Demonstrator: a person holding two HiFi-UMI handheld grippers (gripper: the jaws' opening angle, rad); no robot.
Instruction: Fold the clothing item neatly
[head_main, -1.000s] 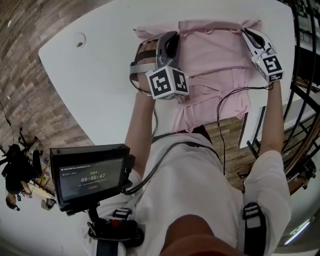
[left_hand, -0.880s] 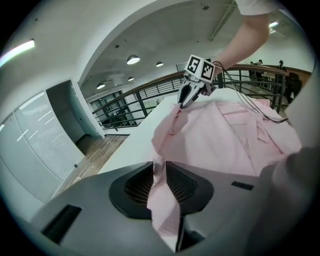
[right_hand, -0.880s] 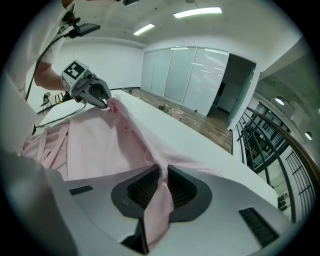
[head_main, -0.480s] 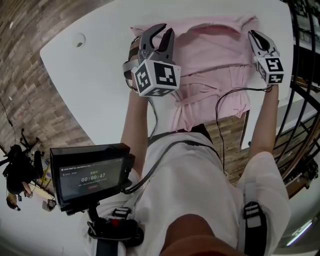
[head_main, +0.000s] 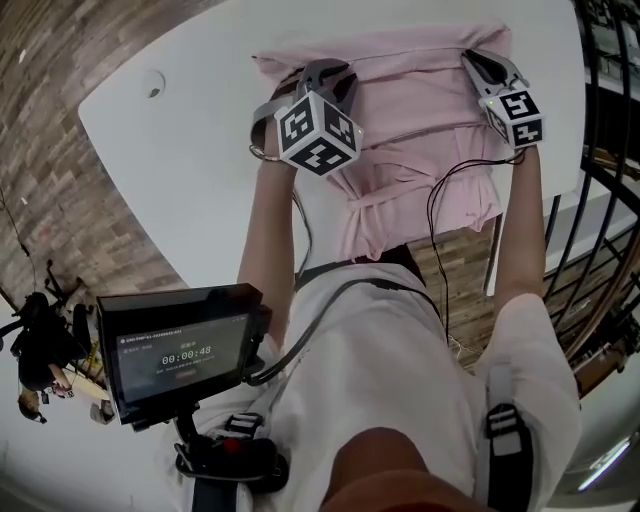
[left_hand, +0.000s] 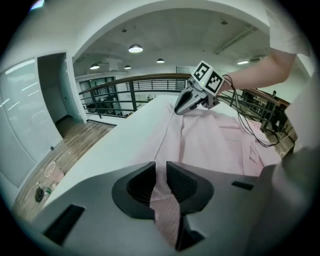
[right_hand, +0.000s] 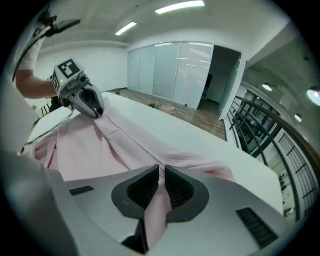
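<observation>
**Both grippers pinching the shirt's far edge**

The white table (head_main: 170, 140) is carrying a pink shirt (head_main: 420, 120), which is lying spread across the far part of the top. The shirt's near end is hanging over the table edge toward the person. A screen (head_main: 180, 355) is sitting low at the person's left, showing a timer. The left gripper (head_main: 322, 72) is pressing down near the left end of the shirt's far edge. The right gripper (head_main: 480, 62) is doing the same near the right end, so the two are standing well apart along that edge. In each gripper view a strip of pink cloth is running up between the pads. Both pairs of jaws have just been opening a little, yet they are standing nearly together and clamping the cloth. A black cable (head_main: 440, 200) is trailing from the right gripper across the shirt
</observation>
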